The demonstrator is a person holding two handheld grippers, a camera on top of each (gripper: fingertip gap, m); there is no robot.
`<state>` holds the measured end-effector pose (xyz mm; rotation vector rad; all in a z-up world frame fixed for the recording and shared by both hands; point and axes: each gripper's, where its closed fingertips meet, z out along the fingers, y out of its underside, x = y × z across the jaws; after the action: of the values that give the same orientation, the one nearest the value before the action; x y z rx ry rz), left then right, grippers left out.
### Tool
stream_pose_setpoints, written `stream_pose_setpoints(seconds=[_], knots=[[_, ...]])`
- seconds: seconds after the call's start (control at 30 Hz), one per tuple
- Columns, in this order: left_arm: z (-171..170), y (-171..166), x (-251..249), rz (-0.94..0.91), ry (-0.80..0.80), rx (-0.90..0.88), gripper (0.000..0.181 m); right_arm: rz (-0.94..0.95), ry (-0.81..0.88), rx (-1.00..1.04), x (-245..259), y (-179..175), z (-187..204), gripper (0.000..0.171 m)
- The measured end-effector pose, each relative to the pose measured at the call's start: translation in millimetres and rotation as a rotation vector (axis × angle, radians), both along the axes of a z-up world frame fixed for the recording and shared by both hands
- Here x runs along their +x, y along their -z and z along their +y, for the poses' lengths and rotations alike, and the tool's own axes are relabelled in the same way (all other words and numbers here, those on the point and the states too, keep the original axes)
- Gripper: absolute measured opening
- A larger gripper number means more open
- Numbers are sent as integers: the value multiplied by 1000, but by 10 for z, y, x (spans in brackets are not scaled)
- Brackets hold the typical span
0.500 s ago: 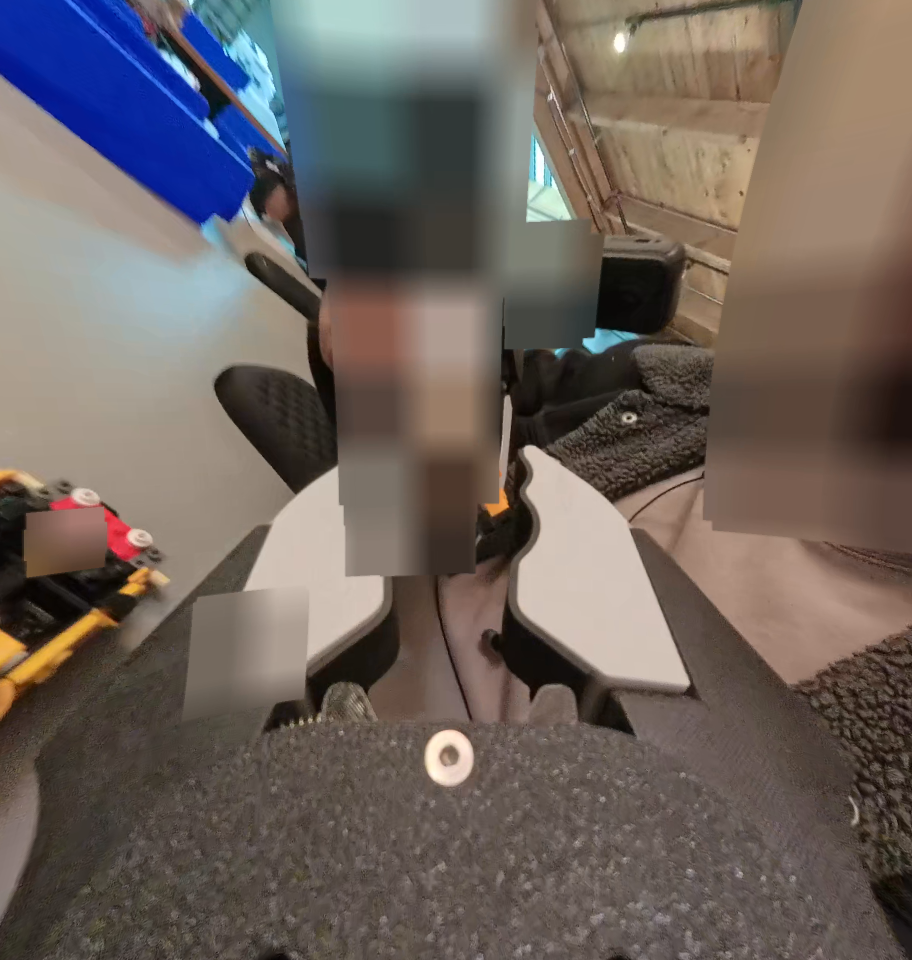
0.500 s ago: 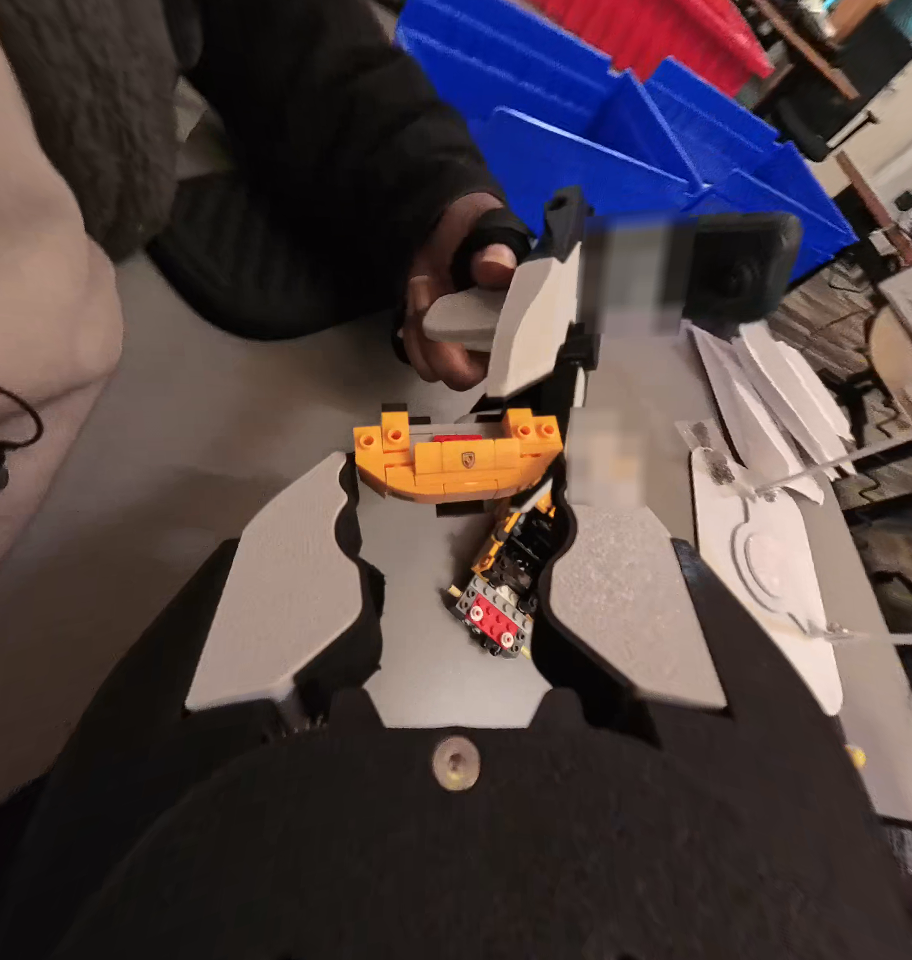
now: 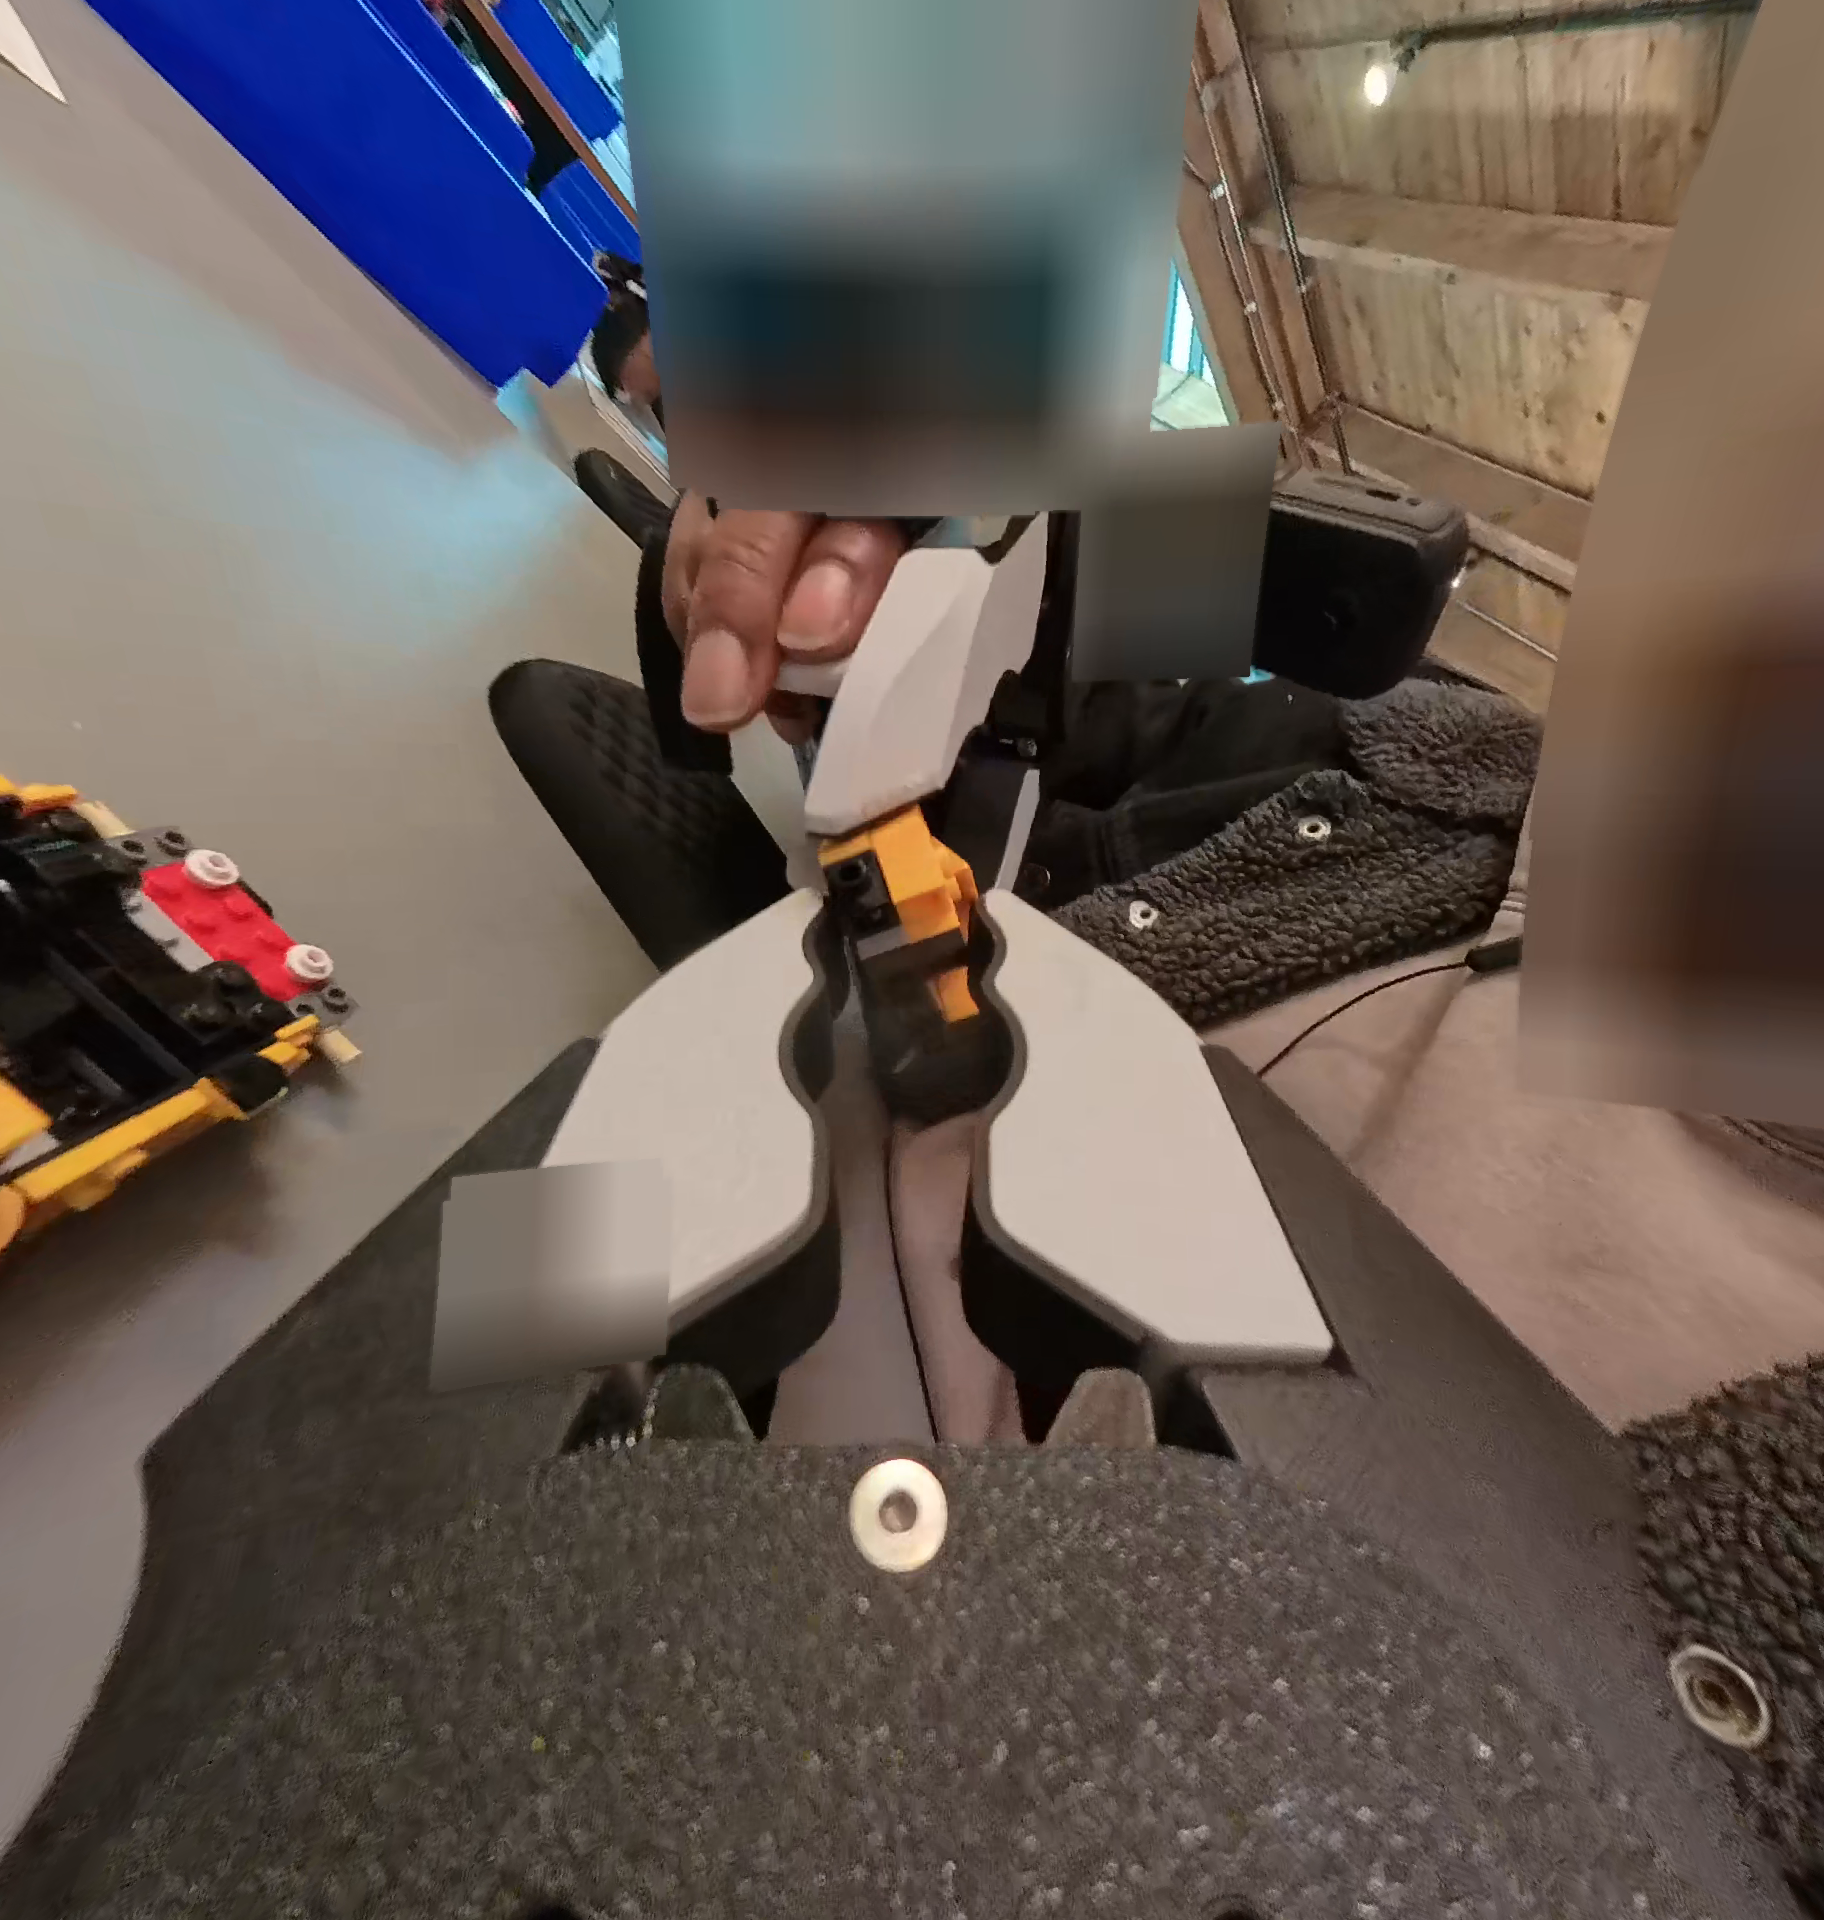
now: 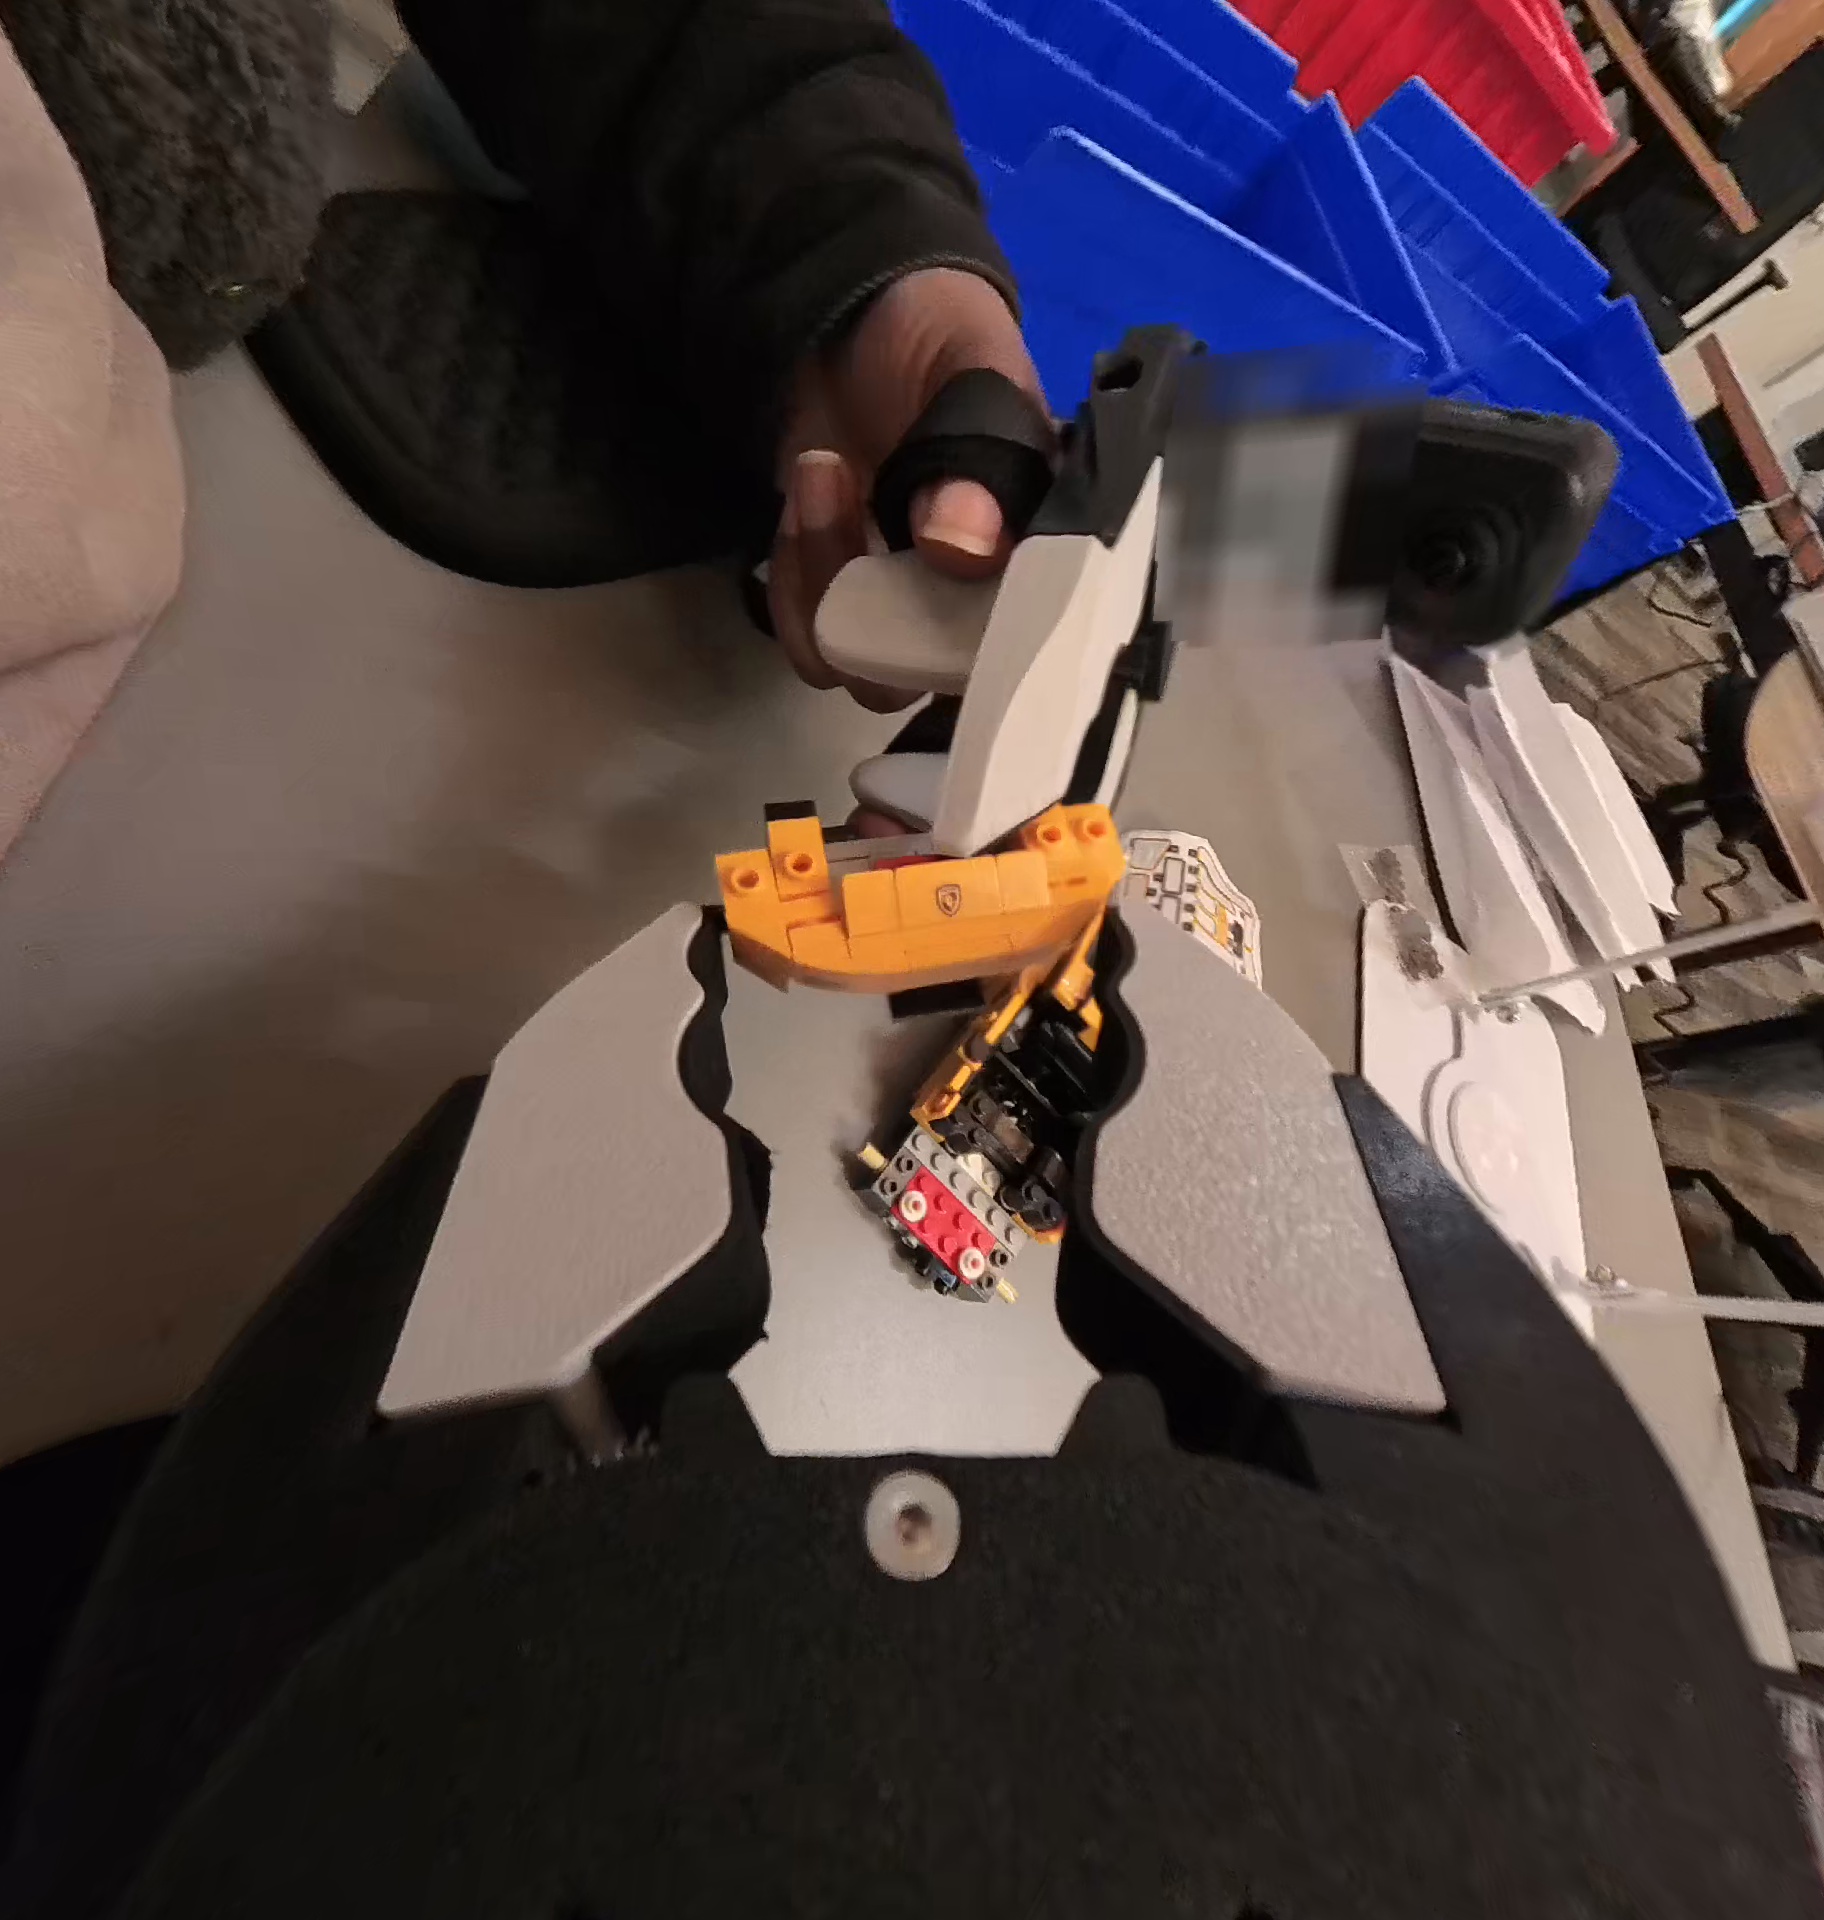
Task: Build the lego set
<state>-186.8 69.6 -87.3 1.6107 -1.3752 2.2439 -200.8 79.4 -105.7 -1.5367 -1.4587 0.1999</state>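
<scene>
The right tongs [image 4: 913,925] are spread wide, and the 2 grey fingers bracket an orange lego bumper section [image 4: 918,914] end to end, 1 tip against each end of its long side. It is held in the air above the grey worktop [image 4: 316,779].

The left tongs [image 3: 903,914] meet the same section from the other side. Their gap is narrow, and the 2 tips press on the thin front and back faces of the piece, seen end-on in the left wrist view as an orange and black block. Both tongs therefore have hold of this 1 section at once, crossing it at right angles to each other.

A hand [image 4: 866,499] in a black sleeve squeezes the trigger of the left tool; another hand [image 3: 752,613] works the right tool.

The partly built car chassis [image 4: 991,1132] lies on the worktop under the right tongs, below and apart from the lifted section. It is black with yellow side rails, and a red plate with 2 white round studs sits at its near end. In the left wrist view it lies off to the left.

A sticker sheet [image 4: 1199,904] lies beside the chassis and torn white paper bags [image 4: 1510,790] sit farther right. Blue bins [image 4: 1199,239] line the far edge.
</scene>
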Motion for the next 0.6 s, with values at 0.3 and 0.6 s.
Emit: stream_pose_setpoints(seconds=[0.3, 0.6], knots=[[122, 39, 32, 1, -130, 62, 23, 202, 151, -64, 87, -43, 19, 72], [150, 202, 86, -43, -281, 667, 23, 440, 306, -89, 163, -212, 6, 60]])
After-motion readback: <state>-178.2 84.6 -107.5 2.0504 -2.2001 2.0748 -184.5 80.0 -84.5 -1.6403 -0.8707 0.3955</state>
